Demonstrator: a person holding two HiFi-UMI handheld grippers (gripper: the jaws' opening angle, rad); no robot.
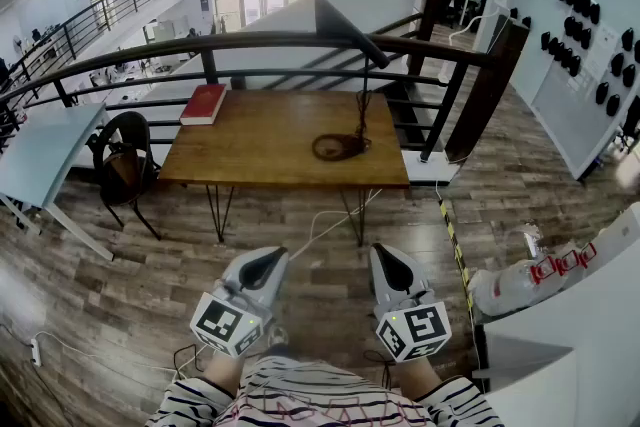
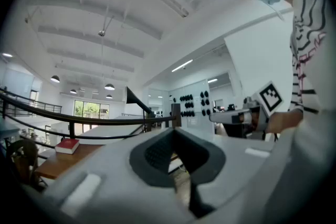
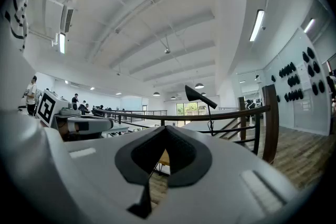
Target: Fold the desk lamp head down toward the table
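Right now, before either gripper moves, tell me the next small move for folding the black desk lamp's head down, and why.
Probably step toward the brown wooden table, raising the right gripper toward the black cone-shaped lamp head. Both it and the left gripper are shut, empty and held low, with floor between them and the table; the head stands high on its thin stem.

One wooden table (image 1: 270, 155). On the table: one black desk lamp (image 1: 364, 95), one red book (image 1: 204, 103). Left of the table: one black chair (image 1: 125, 160). Nearer than the table: two grippers, left gripper (image 1: 268, 262) and right gripper (image 1: 389, 262).
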